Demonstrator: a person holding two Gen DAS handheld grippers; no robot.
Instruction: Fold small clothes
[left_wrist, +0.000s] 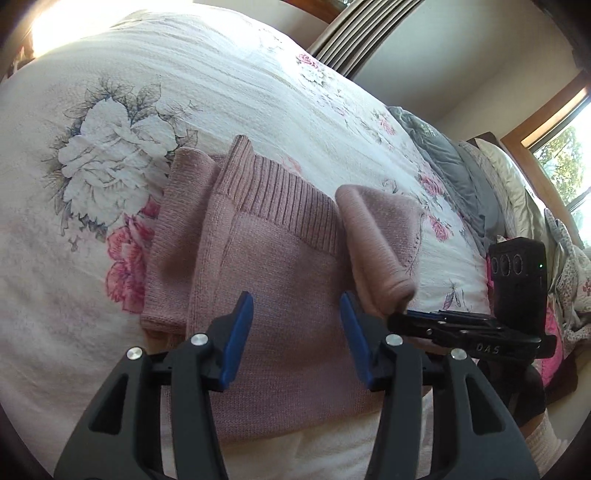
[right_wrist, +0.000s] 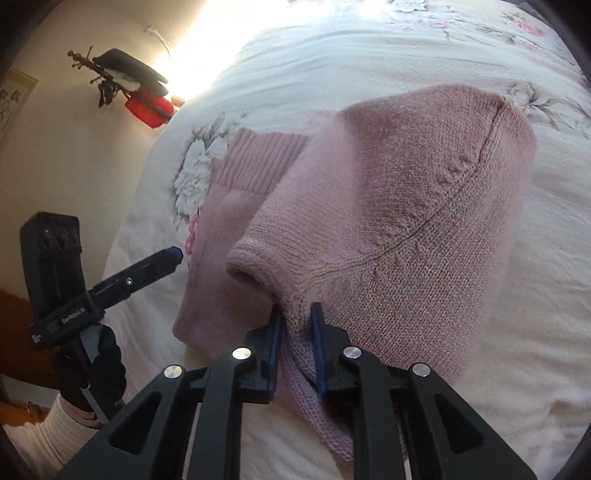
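Note:
A small pink knit sweater (left_wrist: 266, 280) lies on the floral bedspread (left_wrist: 122, 92), ribbed hem toward the far side. My left gripper (left_wrist: 297, 317) hovers open just above the sweater's body, nothing between its blue pads. My right gripper (right_wrist: 297, 332) is shut on a fold of the sweater's sleeve (right_wrist: 406, 206), which is lifted and draped over toward the body. In the left wrist view the right gripper (left_wrist: 410, 314) comes in from the right with the rolled sleeve (left_wrist: 376, 236) at its tip. The left gripper (right_wrist: 173, 254) shows at the left of the right wrist view.
Grey and cream pillows (left_wrist: 454, 166) are piled at the bed's right end below a window (left_wrist: 565, 155). A curtain (left_wrist: 351, 33) hangs behind the bed. A red and black object (right_wrist: 147, 107) sits by the wall past the bed's edge. A gloved hand (right_wrist: 96, 369) holds the left gripper.

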